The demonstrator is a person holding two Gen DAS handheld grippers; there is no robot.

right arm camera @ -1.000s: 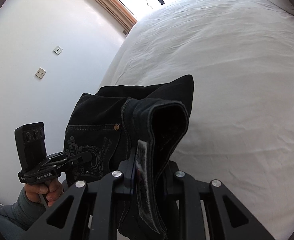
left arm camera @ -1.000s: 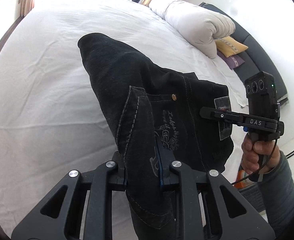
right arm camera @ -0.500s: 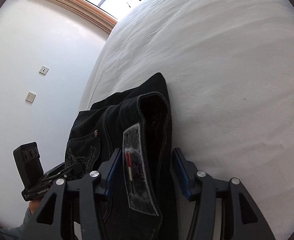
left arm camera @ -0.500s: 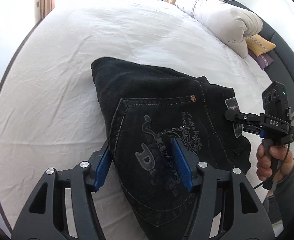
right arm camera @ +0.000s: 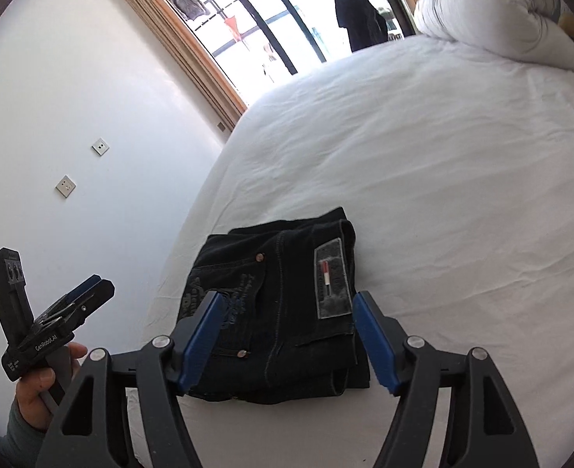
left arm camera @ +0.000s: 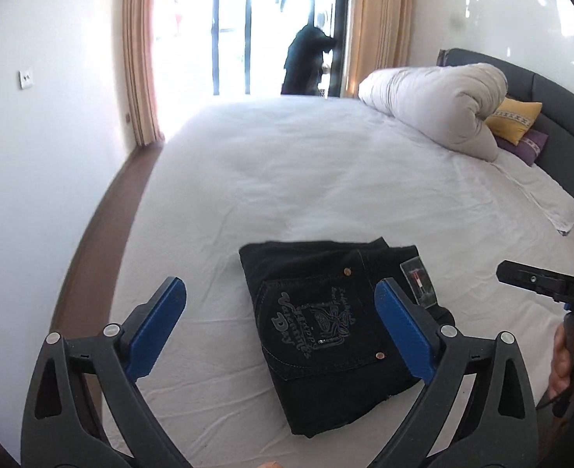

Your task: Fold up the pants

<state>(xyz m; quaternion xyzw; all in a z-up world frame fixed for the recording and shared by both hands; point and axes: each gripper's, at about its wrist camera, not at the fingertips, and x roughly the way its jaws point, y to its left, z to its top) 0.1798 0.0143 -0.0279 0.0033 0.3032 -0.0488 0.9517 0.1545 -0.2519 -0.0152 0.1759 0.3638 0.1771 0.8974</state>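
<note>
The black pants lie folded into a compact rectangular bundle on the white bed sheet, near the bed's near edge. The back pocket with pale embroidered lettering faces up, and the grey waistband patch sits on the side toward the right gripper. In the left wrist view the bundle's long axis runs from the near right toward the far left; in the right wrist view it runs nearly straight away from the camera.

The left gripper is held above and short of the pants, its blue pads spread wide, gripping nothing. The right gripper hovers over the near end of the bundle, its blue pads likewise spread and clear of the cloth. A hand grips each handle.

Beyond the pants, a rolled white duvet rests at the head of the bed beside a yellow cushion and a purple cushion.
</note>
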